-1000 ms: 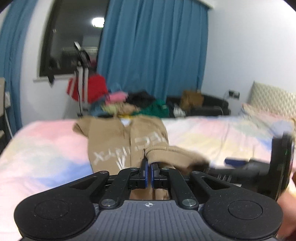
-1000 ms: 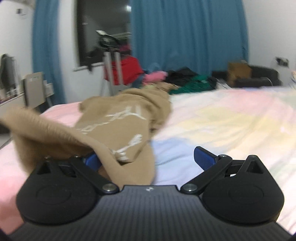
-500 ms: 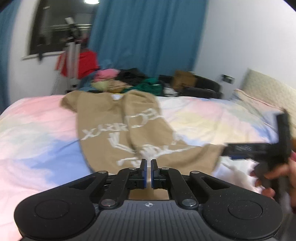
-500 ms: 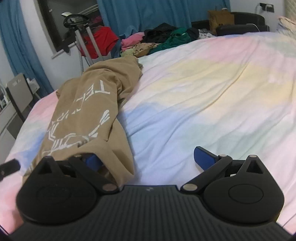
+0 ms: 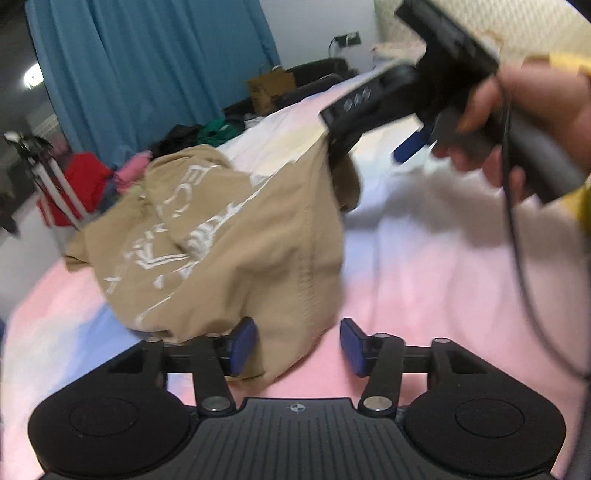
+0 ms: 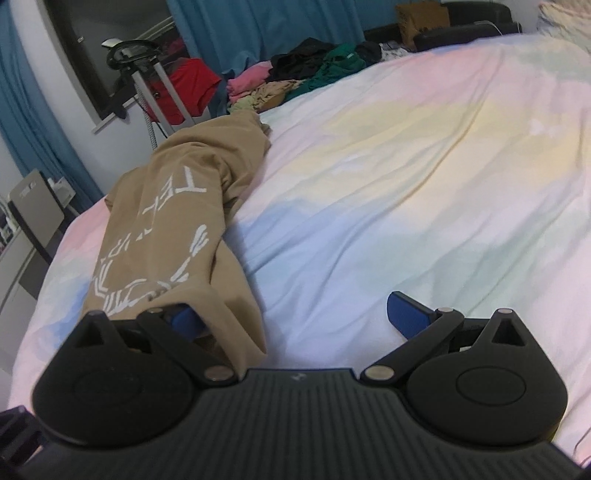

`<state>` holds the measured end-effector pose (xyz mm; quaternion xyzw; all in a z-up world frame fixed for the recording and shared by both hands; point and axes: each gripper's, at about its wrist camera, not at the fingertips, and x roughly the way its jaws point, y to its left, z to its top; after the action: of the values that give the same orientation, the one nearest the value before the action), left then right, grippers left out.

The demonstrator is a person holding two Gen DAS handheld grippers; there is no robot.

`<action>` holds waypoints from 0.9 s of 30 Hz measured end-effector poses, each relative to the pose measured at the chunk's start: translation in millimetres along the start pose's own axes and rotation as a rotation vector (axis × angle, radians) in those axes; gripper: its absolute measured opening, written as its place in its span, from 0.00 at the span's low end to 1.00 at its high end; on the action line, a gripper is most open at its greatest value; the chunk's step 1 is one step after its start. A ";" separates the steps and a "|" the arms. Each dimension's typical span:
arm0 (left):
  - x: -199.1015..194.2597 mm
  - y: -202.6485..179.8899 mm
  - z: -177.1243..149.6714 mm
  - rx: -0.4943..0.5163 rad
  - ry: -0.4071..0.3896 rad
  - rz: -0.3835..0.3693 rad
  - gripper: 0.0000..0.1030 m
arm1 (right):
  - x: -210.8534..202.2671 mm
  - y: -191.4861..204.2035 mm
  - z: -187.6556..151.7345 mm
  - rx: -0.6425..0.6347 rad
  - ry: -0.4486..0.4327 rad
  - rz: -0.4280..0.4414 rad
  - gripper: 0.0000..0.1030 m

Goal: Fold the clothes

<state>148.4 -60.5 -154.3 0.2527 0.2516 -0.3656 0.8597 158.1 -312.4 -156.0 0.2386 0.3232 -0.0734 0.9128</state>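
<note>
A tan garment with white lettering [image 5: 229,243] lies bunched on the pastel bedsheet [image 5: 424,266]. My left gripper [image 5: 298,343] is open; the cloth's near edge hangs over its left finger [image 5: 242,345] and lies between the jaws. My right gripper [image 6: 295,321] is open wide; the garment [image 6: 173,221] drapes over its left finger [image 6: 184,319]. In the left wrist view the right gripper [image 5: 373,144] is raised at upper right, hand-held, with the garment's corner hanging from it.
A pile of mixed clothes [image 6: 295,77] lies at the bed's far edge. A red item on a metal stand [image 6: 177,92] stands beyond the bed by blue curtains [image 5: 155,74]. A cardboard box [image 6: 421,14] sits at back. A headboard [image 5: 517,22] is at right.
My left gripper has opened and let the garment's edge loose. The right gripper stays open and has risen, lifting the cloth's corner. The garment is more bunched.
</note>
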 end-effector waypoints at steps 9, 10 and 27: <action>-8.4 21.7 8.8 -0.089 -0.084 0.052 0.08 | 15.5 -6.7 1.8 0.034 0.044 0.005 1.00; -9.3 24.1 9.8 -0.099 -0.094 0.058 0.07 | 17.3 -7.8 1.9 0.038 0.052 0.005 1.00; -70.9 85.8 18.5 -0.451 -0.426 -0.053 0.06 | -28.7 17.2 -9.3 -0.091 0.074 0.209 1.00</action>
<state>174.8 15.5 -75.2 -0.0332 0.1468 -0.3676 0.9177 135.6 -293.4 -137.7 0.2320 0.3328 0.0456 0.9129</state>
